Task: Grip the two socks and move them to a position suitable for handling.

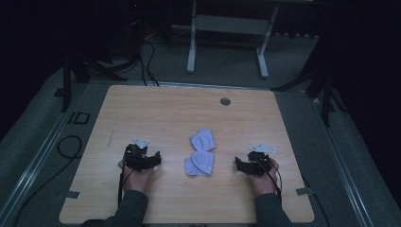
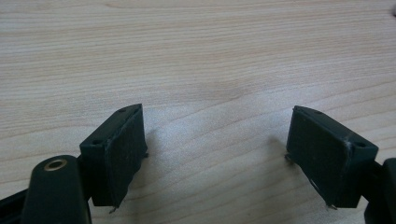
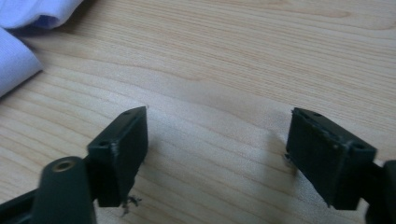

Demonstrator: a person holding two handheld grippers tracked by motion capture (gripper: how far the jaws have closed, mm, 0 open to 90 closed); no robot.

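Two pale lilac cloths [image 1: 201,153] lie crumpled mid-counter [image 1: 165,113]. The left tool [image 2: 217,149] and right tool [image 3: 217,149] flank them, jaws apart, holding nothing.

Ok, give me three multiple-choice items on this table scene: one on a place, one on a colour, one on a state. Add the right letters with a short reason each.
1. Where does the cloth lie on the table?
A. between the two grippers
B. at the far left corner
C. under the left gripper

2. What colour is the cloth?
A. dark red
B. pale lilac-white
C. bright green

3. How do the jaws of the right gripper stand?
A. shut on the cloth
B. shut with nothing in them
C. open, with bare wood between them

Answers:
1. A: the high view shows it midway between the left gripper and the right gripper.
2. B: it looks pale lilac-white in the high view and at the top-left corner of the right gripper view.
3. C: the right gripper view shows a wide gap with only table grain in it.
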